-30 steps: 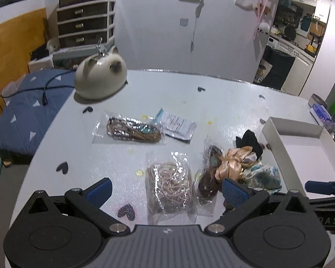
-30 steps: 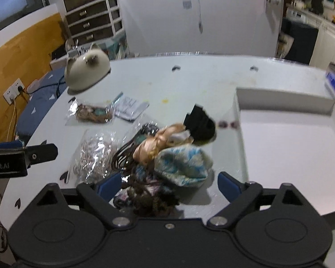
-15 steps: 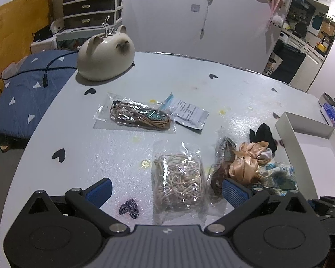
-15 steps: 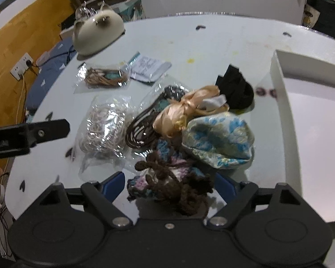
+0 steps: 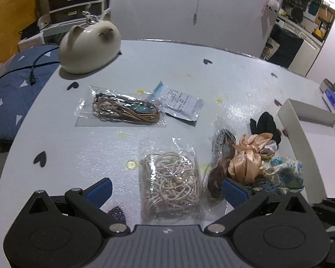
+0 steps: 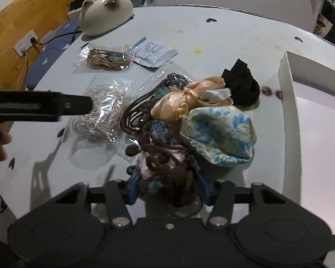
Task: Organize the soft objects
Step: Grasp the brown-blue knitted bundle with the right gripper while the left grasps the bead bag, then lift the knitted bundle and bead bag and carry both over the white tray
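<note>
Glossy satin bow (image 6: pixel 187 93), nubby brown yarn knit (image 6: pixel 174 163), crinkly clear plastic bag (image 5: pixel 169 178), matt table (image 5: pixel 189 71).

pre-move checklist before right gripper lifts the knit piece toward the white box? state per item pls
1. Right gripper shut on the brown knit piece: ok, both blue pads press its sides.
2. Knit piece free of neighbours: not ok, it touches the blue floral pouch and lies on the dark cord bag.
3. White box open with bare floor showing: ok.
4. Path to the box: cannot tell, the floral pouch sits between.
5. Left gripper out of the way: ok, open, above the beige cord bag, holding nothing.
6. Grip depth: cannot tell, yarn hides the fingertips.
</note>
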`<state>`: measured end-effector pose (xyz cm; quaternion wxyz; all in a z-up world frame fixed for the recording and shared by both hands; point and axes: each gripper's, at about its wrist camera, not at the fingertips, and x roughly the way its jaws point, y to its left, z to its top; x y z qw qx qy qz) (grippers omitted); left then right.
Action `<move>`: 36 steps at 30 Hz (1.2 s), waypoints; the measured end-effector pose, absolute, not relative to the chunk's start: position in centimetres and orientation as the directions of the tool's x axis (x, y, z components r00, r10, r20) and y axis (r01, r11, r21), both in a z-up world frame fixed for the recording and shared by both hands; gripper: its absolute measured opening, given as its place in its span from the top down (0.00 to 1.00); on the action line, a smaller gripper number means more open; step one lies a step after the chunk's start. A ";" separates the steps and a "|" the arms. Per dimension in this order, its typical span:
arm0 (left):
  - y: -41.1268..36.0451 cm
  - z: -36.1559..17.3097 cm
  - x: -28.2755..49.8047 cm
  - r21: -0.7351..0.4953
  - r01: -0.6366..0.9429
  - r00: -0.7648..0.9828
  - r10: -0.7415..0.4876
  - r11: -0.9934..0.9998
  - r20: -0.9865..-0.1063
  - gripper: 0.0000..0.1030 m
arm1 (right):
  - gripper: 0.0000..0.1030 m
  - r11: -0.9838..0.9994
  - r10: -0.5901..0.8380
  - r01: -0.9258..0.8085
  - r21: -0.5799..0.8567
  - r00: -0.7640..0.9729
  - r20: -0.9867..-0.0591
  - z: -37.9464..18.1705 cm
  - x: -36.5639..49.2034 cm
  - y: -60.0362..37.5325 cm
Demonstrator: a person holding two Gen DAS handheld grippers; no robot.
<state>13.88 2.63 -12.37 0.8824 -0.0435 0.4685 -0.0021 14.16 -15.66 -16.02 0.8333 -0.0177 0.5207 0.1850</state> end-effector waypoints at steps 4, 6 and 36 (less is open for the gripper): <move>1.9 -13.5 15.1 -0.054 -0.026 0.542 -0.031 0.998 -0.840 0.06 | 0.63 0.931 0.300 -0.320 0.176 0.393 -0.869 -15.6 13.8 -16.7; 1.7 -14.0 15.8 -0.035 -0.033 0.534 -0.012 0.999 -0.846 0.06 | 0.63 0.934 0.292 -0.313 0.171 0.396 -0.870 -15.5 13.6 -17.1; 0.2 -18.1 18.7 0.087 -0.074 0.426 0.111 0.993 -0.898 0.06 | 0.39 0.933 0.276 -0.332 0.137 0.418 -0.865 -15.4 13.8 -18.0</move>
